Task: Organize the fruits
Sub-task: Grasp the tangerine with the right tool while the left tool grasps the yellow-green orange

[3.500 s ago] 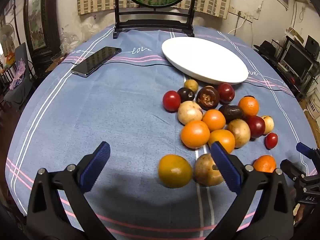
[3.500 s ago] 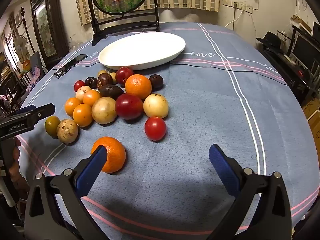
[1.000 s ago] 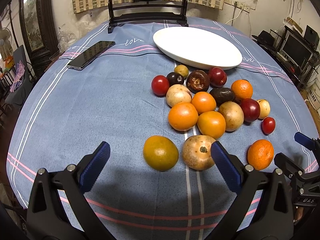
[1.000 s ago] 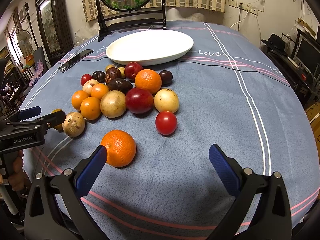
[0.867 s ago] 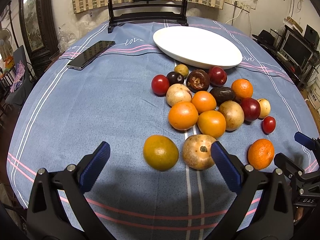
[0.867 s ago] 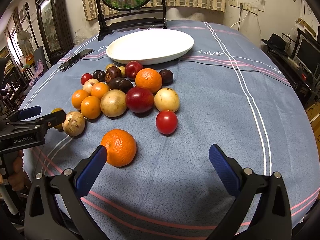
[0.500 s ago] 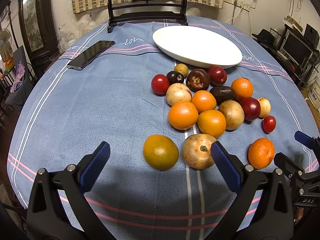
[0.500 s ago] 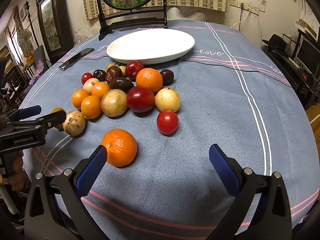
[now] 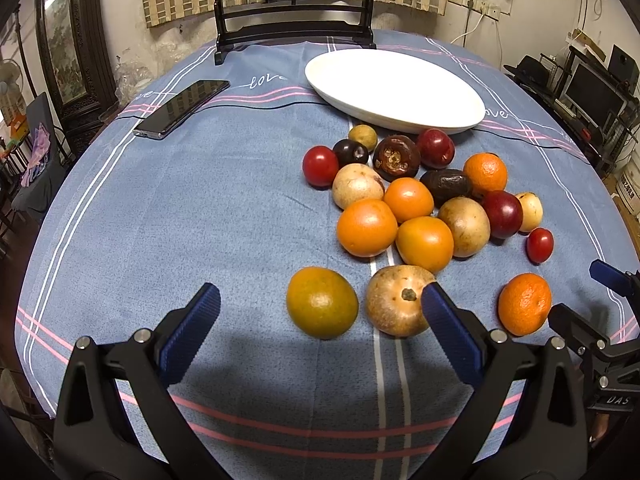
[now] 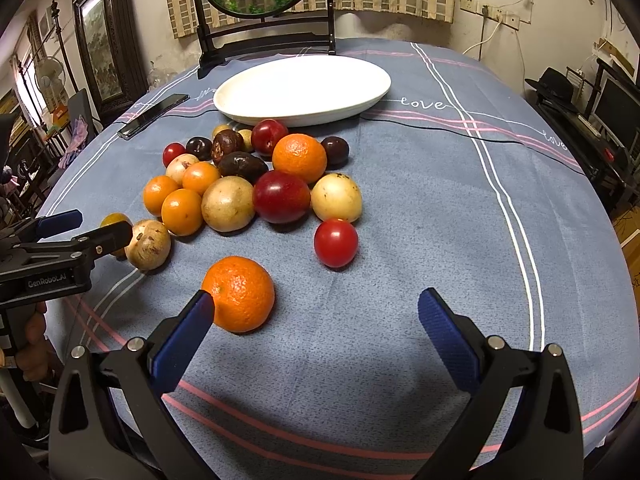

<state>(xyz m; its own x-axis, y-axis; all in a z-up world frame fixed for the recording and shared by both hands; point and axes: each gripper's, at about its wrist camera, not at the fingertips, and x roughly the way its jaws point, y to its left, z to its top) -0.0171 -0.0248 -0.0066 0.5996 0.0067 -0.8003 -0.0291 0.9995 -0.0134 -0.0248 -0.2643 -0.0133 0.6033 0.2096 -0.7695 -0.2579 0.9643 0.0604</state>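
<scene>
White oval plate (image 9: pixel 394 88) taken as landmark; bare inside, on blue tablecloth (image 9: pixel 200 208). Fruit pile (image 9: pixel 416 196) heaped just in front of plate, nearest pieces close under its front rim. Further out from plate than the pile: green-yellow citrus (image 9: pixel 322 302) and tan round fruit (image 9: pixel 400 300) side by side, apart. Lone orange mandarin (image 10: pixel 239 293) and small red tomato (image 10: pixel 335 242) also on near side of pile, well away from plate. Black phone (image 9: pixel 182 108) lying off plate's left end.

Left gripper (image 9: pixel 316 330) spread wide, holding nothing; right blue pad overlaps tan fruit in view, contact not determinable. Right gripper (image 10: pixel 314 330) likewise wide open, empty; left pad just beside mandarin, contact unclear.
</scene>
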